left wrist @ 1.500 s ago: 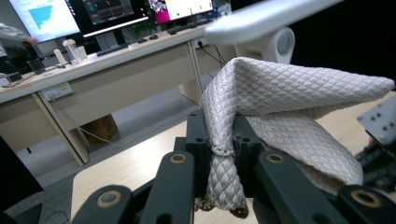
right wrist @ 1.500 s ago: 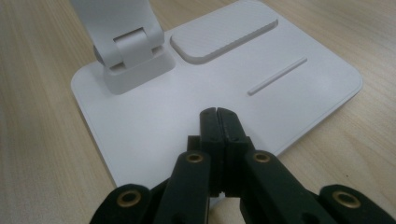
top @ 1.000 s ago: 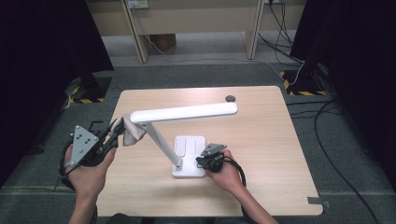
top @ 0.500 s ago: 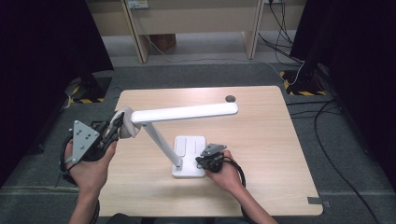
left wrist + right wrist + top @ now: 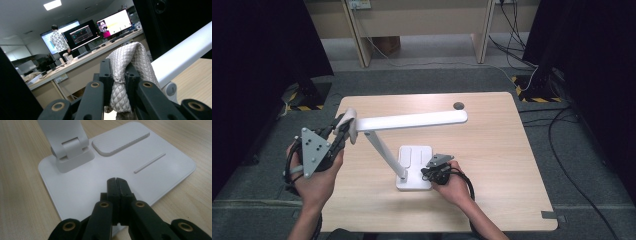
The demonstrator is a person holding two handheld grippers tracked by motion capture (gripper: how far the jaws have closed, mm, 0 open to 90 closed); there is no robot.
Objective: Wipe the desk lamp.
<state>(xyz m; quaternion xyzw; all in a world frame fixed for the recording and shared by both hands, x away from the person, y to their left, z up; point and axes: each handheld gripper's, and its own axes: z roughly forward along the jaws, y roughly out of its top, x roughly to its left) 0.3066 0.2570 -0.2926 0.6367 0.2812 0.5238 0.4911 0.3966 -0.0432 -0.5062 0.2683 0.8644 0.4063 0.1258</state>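
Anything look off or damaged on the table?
Nothing stands out. The lamp stands upright on the table, base flat. The left gripper holds a quilted cloth at the lamp head's end; the right gripper, shut, presses on the base.

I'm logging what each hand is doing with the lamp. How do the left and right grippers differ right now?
The left gripper is shut on a quilted cloth, raised at the lamp's elbow; the right gripper is shut on nothing, its tips low over the lamp's base. The left gripper sits at the table's left edge, the right nearer its middle. Both have black jaws and are hand-held.
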